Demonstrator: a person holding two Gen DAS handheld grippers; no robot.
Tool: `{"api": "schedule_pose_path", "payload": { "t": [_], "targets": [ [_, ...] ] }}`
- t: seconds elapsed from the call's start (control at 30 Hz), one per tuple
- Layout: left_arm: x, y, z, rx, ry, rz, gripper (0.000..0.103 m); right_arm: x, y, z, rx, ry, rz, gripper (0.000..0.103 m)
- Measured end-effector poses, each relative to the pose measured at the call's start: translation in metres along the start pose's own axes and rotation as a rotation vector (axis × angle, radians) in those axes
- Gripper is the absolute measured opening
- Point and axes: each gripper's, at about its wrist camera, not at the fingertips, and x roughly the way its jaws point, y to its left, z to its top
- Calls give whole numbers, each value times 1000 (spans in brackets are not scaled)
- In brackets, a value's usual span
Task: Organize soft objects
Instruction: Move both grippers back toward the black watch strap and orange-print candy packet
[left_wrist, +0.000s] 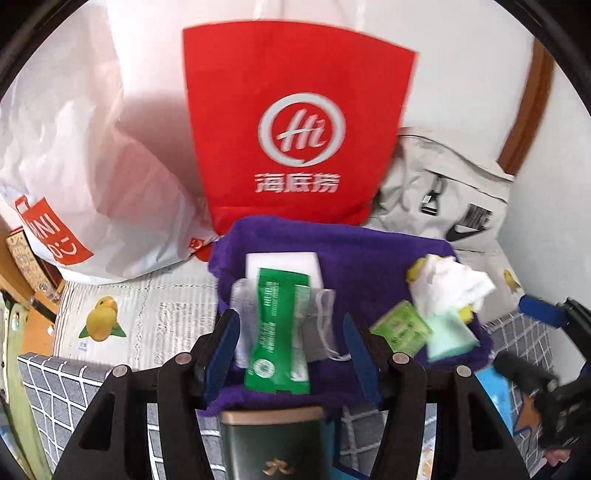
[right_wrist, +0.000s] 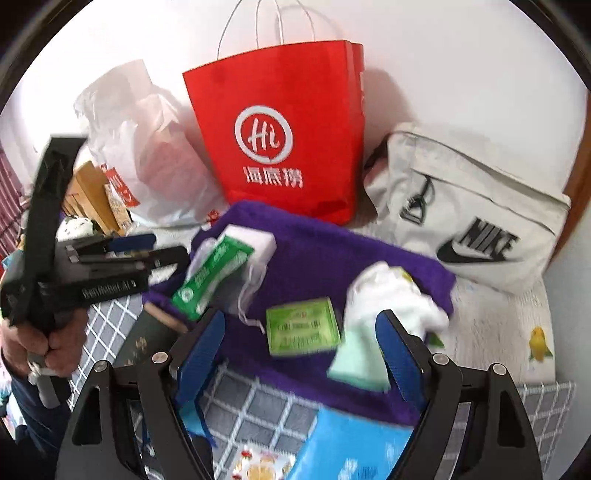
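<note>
A purple towel (left_wrist: 369, 266) (right_wrist: 332, 258) lies on the bed with soft items on it. A green sachet (left_wrist: 279, 332) (right_wrist: 212, 273) lies over a white sponge (left_wrist: 284, 262) (right_wrist: 255, 238) and a mesh pouch (left_wrist: 321, 325) (right_wrist: 251, 288). A green tissue pack (left_wrist: 400, 328) (right_wrist: 303, 326), a crumpled white tissue (left_wrist: 450, 284) (right_wrist: 391, 295) and a mint cloth (left_wrist: 448, 336) (right_wrist: 356, 360) lie to the right. My left gripper (left_wrist: 291, 350) is open around the sachet. My right gripper (right_wrist: 301, 350) is open, empty, near the tissue pack.
A red paper bag (left_wrist: 295, 122) (right_wrist: 284, 129), a white plastic bag (left_wrist: 88, 166) (right_wrist: 147, 155) and a grey Nike bag (left_wrist: 443, 199) (right_wrist: 472, 218) stand behind the towel. A dark green box (left_wrist: 273, 443) lies below the left gripper. A blue packet (right_wrist: 351, 443) lies near.
</note>
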Motion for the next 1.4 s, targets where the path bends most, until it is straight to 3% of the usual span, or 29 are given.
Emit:
{"api": "schedule_pose_path", "payload": {
  "t": [0.37, 0.5, 0.7, 0.87, 0.93, 1.03, 1.27, 1.33, 1.4],
  "targets": [
    [-51, -32, -74, 121, 19, -39, 56, -45, 6, -77, 55, -25, 12, 83],
    [-70, -32, -111, 130, 25, -72, 56, -60, 15, -104, 70, -42, 4, 83],
    [-82, -9, -153, 61, 30, -29, 56, -59, 47, -138, 23, -41, 26, 83],
    [-85, 9, -179, 9, 37, -45, 56, -40, 80, -162, -106, -33, -49, 71],
    [-81, 12, -187, 2, 50, -53, 56, -29, 88, -170, -136, -13, -69, 59],
    [-75, 14, -195, -5, 66, -73, 56, -18, 97, -179, -185, 7, -78, 52],
    [-65, 19, -199, -17, 77, -124, 56, 11, 118, -198, -354, 68, -241, 44],
    [-64, 22, -200, -27, 77, -134, 56, 21, 124, -204, -425, 75, -323, 37],
    [-63, 24, -201, -34, 79, -149, 56, 25, 128, -206, -460, 63, -351, 29]
  ]
}}
